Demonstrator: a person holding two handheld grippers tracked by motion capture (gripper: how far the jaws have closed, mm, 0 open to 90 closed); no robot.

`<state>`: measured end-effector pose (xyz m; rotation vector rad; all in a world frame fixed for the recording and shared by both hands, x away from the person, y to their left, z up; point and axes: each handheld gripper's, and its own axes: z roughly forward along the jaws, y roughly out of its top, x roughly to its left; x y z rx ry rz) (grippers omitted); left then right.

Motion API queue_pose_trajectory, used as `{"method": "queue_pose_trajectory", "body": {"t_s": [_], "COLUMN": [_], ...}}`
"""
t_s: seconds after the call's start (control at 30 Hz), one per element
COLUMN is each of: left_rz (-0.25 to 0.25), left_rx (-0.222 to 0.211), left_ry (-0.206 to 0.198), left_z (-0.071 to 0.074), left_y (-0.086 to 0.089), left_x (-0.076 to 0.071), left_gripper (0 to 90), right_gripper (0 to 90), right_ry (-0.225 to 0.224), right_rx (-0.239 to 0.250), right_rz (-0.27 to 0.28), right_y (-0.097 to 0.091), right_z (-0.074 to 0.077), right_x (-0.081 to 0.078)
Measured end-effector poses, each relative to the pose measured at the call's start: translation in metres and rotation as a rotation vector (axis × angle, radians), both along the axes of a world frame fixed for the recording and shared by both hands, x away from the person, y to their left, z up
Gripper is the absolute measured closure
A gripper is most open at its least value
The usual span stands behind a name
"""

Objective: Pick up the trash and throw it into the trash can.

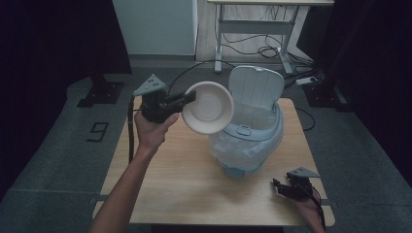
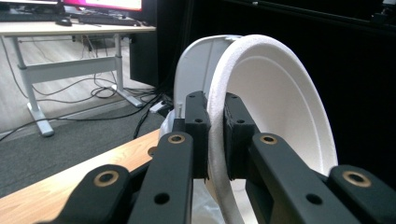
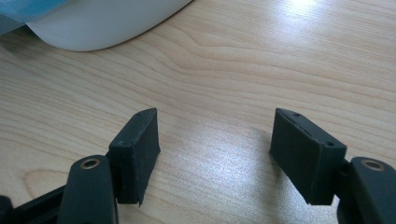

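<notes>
The left gripper (image 1: 190, 98) is held up at about ten o'clock over the table (image 1: 184, 179), its jaws clamped on the rim of a white bowl (image 1: 209, 108) tilted on edge just beside the open bin (image 1: 252, 131) at the centre. The right gripper (image 1: 281, 188) rests at five o'clock, jaws apart over bare wood.

one bowl (image 1: 209, 108), one bin (image 1: 248, 131), two claws
</notes>
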<state>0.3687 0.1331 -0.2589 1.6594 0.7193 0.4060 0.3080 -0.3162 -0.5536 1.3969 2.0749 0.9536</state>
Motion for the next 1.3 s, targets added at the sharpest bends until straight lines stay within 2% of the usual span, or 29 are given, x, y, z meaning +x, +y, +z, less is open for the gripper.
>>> {"method": "queue_pose_trajectory", "body": {"t_s": [0.47,0.6,0.67,1.3], "left_rz": [-0.031,-0.037,-0.037,-0.046], "left_rx": [-0.002,0.009,0.027,0.034], "left_ry": [0.006,0.005,0.001,0.017], "left_z": [0.001,0.002,0.003,0.003], "left_y": [-0.025,-0.032,-0.036,-0.057], "left_x": [0.008,0.010,0.011,0.025], "left_gripper": [82.2,82.2,82.2,82.1], "right_gripper": [32.2,32.1,32.1,32.1], "right_ry": [0.000,0.000,0.001,0.000], "right_rx": [0.000,0.000,0.000,-0.001], "right_rz": [0.000,0.001,0.001,0.001], "right_y": [0.000,0.000,0.000,0.000], "right_z": [0.000,0.000,0.000,0.000], "right_x": [0.000,0.000,0.000,0.000]}}
